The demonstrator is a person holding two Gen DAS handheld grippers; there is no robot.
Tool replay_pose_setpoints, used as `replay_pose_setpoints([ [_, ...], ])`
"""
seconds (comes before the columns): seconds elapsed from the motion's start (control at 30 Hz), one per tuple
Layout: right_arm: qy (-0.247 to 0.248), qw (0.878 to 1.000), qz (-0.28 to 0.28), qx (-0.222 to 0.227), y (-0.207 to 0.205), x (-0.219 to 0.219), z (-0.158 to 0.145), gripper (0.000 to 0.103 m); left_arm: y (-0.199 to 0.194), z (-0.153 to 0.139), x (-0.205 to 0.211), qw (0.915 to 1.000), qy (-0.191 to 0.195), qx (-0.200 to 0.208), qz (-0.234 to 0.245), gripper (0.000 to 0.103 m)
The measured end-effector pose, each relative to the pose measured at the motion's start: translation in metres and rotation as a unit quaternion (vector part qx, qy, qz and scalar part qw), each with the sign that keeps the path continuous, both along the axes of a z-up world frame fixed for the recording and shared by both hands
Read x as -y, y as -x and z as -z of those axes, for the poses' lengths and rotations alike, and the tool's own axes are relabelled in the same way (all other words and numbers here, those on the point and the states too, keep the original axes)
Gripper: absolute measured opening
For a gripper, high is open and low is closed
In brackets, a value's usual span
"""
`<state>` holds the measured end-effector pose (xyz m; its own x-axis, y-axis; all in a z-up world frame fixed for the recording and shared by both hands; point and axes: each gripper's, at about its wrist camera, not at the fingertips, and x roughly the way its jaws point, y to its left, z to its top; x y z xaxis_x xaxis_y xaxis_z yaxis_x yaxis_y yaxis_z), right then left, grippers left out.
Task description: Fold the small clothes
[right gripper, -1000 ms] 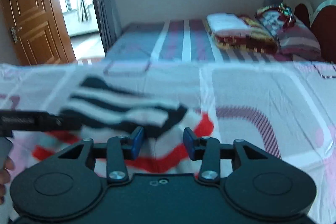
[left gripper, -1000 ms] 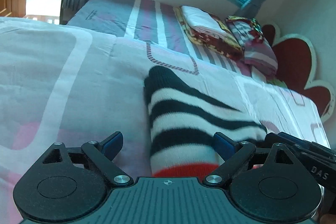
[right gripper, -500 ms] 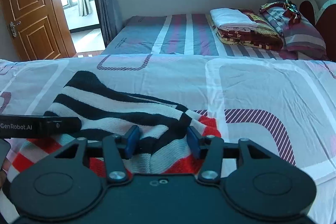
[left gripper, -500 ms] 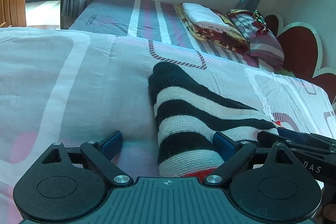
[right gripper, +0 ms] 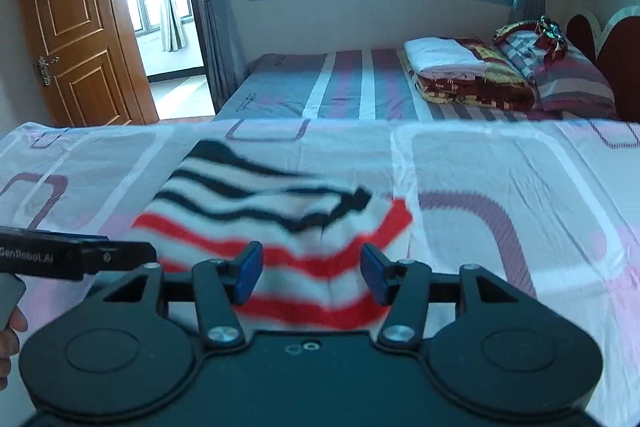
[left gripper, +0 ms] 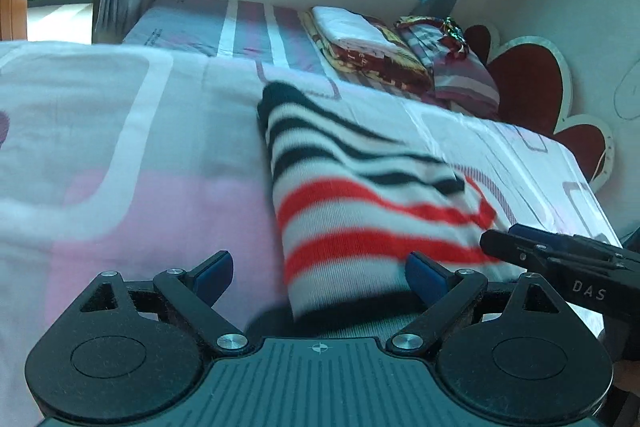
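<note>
A small knit garment [left gripper: 360, 203] with black, white and red stripes lies folded on the pink and white patterned bedsheet [left gripper: 120, 167]. It also shows in the right wrist view [right gripper: 280, 223]. My left gripper [left gripper: 320, 277] is open, its near edge of the garment lying between the blue pads. My right gripper [right gripper: 312, 275] is open just above the garment's red-striped near edge. The right gripper also shows in the left wrist view [left gripper: 560, 259], beside the garment's right edge. The left gripper's tip shows in the right wrist view [right gripper: 100, 255].
A second bed with a striped grey sheet [right gripper: 340, 87] lies beyond. Folded blankets [right gripper: 460, 75] and a pillow [right gripper: 560, 75] sit on it. A red heart-shaped headboard [left gripper: 540, 99] is at the right. A wooden door [right gripper: 76, 27] stands open at the left.
Both grippers have pulled back toward me, so more of the garment's red stripes show. The right gripper's jaws have opened wider. The garment stays folded on the sheet.
</note>
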<state>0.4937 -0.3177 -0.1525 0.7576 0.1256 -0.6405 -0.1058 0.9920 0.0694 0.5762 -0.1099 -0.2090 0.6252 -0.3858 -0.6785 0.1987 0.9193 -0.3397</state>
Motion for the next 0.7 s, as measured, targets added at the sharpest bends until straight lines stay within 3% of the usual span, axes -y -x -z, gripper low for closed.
replay_pose_setpoints([
  [0.17,0.021,1.000,0.009,-0.007,0.021,0.001,0.015,0.053,0.007,0.014,-0.004,0.9993,0.025,-0.022,-0.013,0.093],
  [0.27,0.044,0.999,0.006,-0.010,0.020,-0.005,0.019,0.054,0.011,0.007,-0.003,0.9994,0.018,-0.027,-0.012,0.093],
  [0.33,0.024,1.000,0.009,-0.011,0.022,-0.003,0.009,0.054,0.016,0.003,-0.002,0.9996,0.014,-0.024,0.001,0.093],
  [0.43,0.010,1.000,0.009,-0.004,0.035,0.002,-0.001,0.076,0.022,0.006,0.001,0.9981,0.031,-0.051,0.014,0.093],
  [0.53,0.003,1.000,0.015,-0.020,0.046,0.012,0.004,0.077,0.023,0.013,0.002,0.9963,0.049,-0.068,0.019,0.093],
  [0.7,-0.076,0.994,0.037,-0.063,0.045,0.036,0.019,0.077,0.021,0.021,0.007,0.9940,0.068,-0.082,0.026,0.093],
])
